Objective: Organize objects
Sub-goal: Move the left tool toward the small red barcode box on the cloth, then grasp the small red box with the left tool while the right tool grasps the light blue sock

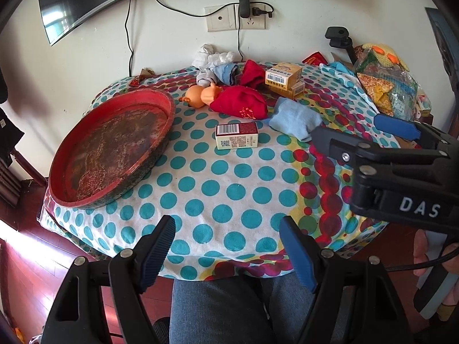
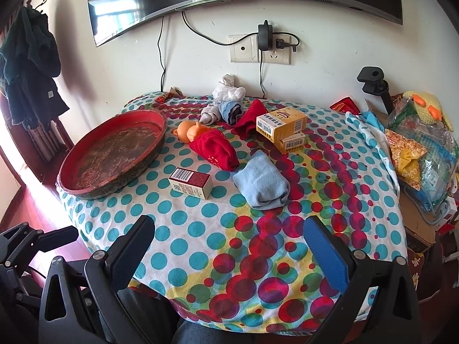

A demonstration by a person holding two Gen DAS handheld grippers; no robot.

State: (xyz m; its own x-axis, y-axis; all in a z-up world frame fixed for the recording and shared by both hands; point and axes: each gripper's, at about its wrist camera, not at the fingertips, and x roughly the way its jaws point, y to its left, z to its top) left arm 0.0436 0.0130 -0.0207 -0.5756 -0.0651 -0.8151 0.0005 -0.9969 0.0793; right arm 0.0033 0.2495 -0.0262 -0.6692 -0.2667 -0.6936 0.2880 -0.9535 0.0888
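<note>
The left gripper (image 1: 228,250) is held spread above the near edge of the polka-dot tablecloth (image 1: 223,195), with nothing between its fingers. The right gripper (image 2: 229,246) is likewise held wide apart and empty over the same near edge; its side is also seen at the right of the left wrist view.

Ahead of the left gripper and off to its left, a round red tray (image 1: 110,146) is seen resting on the cloth, worn and empty. Straight ahead of both grippers a small maroon-and-cream carton (image 2: 190,183) is lying on its side, apart from the tray. Just to the right of the carton, ahead of the right gripper, a folded light blue cloth (image 2: 261,182) is laid. Further ahead a folded red cloth (image 2: 216,149) is found touching an orange plastic doll (image 2: 188,131). Beyond these, two yellow medicine boxes (image 2: 282,129) are stacked, with a second red cloth (image 2: 248,119) against them. Rolled grey and blue socks (image 2: 221,111) are gathered near the far edge, by the wall. A bag of snacks (image 2: 418,157) is seen far to the right.
</note>
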